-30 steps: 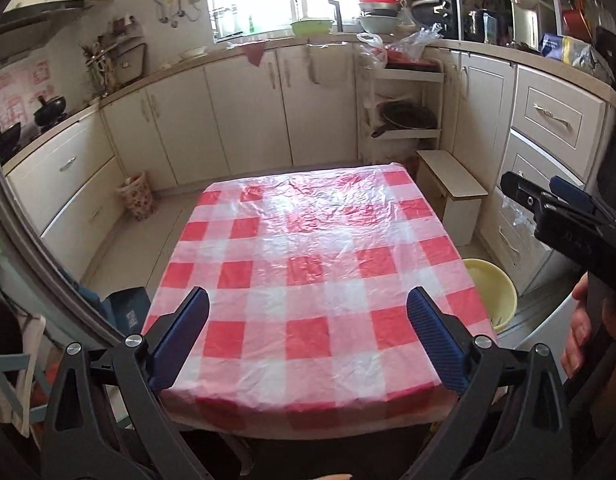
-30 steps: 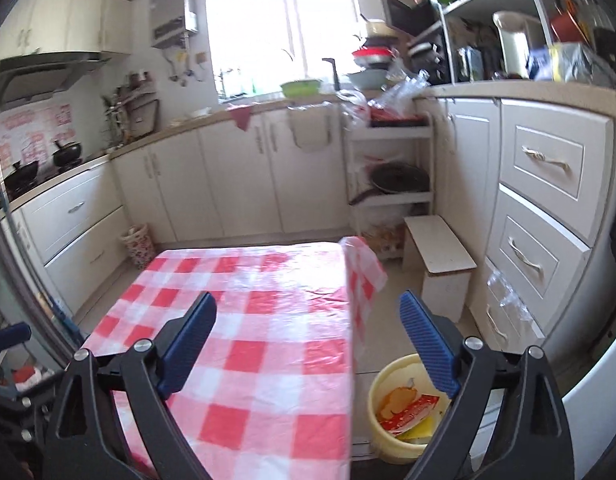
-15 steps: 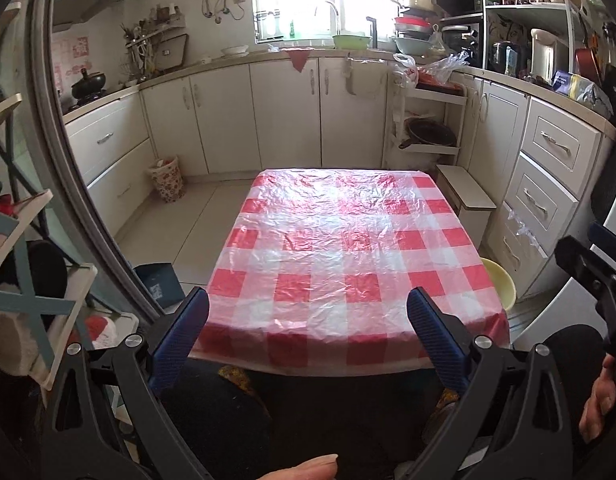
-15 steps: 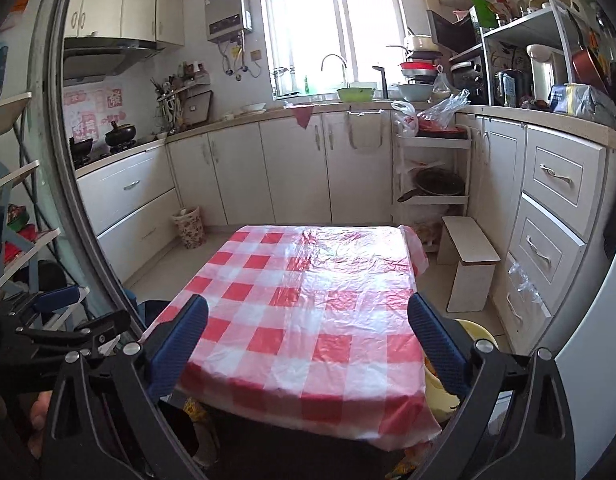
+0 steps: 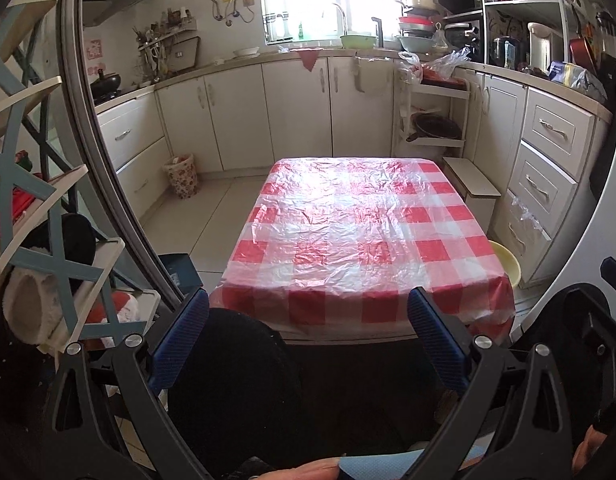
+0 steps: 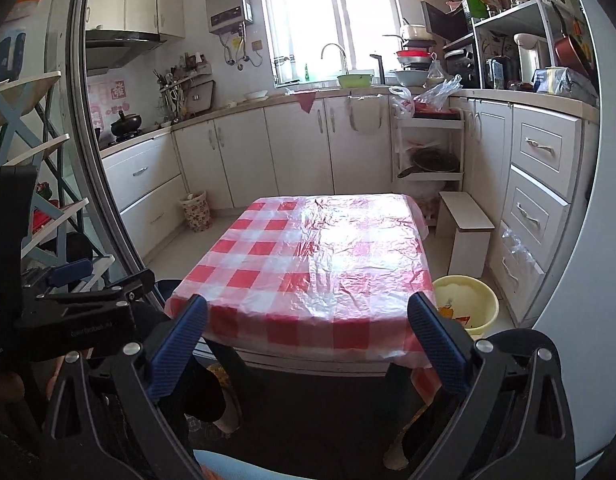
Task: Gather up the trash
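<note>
1. Left wrist view: left gripper [image 5: 308, 332] hanging spread and empty before the checked table [image 5: 364, 236]; yellow bin [image 5: 506, 264] peeking out at the table's right edge
2. Right wrist view: right gripper [image 6: 308, 334] gaping empty; bin holding trash [image 6: 454, 314] sitting low right, likely nearer this hand

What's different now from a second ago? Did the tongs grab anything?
Both tongs, left and right, pulled back from the checkered table; a second ago they hung over it, now they sit off its near edge. Nothing was grabbed or dropped. Both stayed open, and the yellow basin of trash stayed on the floor beside the table.
</note>
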{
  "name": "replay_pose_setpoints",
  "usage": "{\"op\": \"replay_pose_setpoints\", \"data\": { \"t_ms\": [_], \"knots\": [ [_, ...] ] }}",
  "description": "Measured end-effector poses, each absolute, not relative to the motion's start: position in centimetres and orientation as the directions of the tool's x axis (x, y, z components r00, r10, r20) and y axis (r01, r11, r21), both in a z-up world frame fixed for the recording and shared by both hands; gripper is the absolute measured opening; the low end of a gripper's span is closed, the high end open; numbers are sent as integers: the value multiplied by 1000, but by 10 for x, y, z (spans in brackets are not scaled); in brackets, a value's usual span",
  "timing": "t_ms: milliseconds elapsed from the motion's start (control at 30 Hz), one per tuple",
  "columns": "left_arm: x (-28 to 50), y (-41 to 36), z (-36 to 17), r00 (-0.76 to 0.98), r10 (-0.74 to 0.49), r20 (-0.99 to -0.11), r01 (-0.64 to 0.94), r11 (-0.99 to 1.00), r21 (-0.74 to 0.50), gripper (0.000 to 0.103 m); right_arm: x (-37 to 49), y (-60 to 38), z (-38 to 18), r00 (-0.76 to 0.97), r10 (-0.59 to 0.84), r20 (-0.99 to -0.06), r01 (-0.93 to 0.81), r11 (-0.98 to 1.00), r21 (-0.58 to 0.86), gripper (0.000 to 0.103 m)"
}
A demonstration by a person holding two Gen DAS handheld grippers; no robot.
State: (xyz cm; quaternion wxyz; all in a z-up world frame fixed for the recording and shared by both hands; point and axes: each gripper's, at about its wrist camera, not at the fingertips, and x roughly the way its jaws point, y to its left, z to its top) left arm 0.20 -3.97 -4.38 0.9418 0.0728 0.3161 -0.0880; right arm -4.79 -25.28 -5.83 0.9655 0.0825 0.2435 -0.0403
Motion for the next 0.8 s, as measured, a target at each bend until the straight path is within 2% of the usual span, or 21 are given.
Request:
{"op": "replay_pose_setpoints", "data": {
  "t_ms": [800],
  "knots": [
    [-14,-43,-36,783,-133,-607,238,967,95,95,-59,-247,-56,885,-65,-462,130,985,112,96]
  ]
}}
